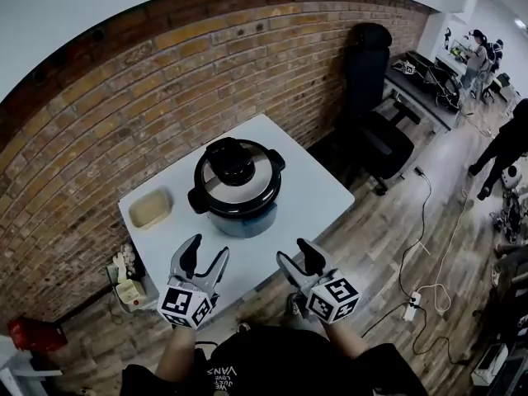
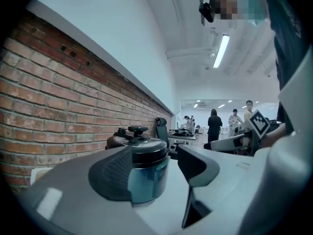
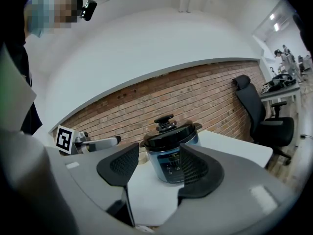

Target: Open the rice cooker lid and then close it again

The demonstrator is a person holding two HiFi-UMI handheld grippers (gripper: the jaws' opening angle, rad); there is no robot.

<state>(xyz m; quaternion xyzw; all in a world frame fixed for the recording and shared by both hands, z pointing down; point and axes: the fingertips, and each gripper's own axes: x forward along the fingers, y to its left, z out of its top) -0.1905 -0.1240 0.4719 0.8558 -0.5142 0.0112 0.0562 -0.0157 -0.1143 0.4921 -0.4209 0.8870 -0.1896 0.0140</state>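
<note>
A blue-grey rice cooker [image 1: 236, 191] with a black lid and a top knob stands on the white table [image 1: 322, 192]; its lid is down. It also shows in the left gripper view as the rice cooker [image 2: 146, 173] and in the right gripper view as the rice cooker [image 3: 172, 151]. My left gripper [image 1: 205, 260] hovers over the table's near edge, jaws apart with nothing between them. My right gripper [image 1: 295, 260] is level with it on the right, also open and empty. Both point at the cooker and stand clear of it.
A beige tray [image 1: 151, 208] lies on the table left of the cooker. A brick wall [image 1: 124, 114] runs behind the table. A black office chair [image 1: 375, 114] stands to the right, with cables and a power strip [image 1: 410, 310] on the wooden floor. People stand far off.
</note>
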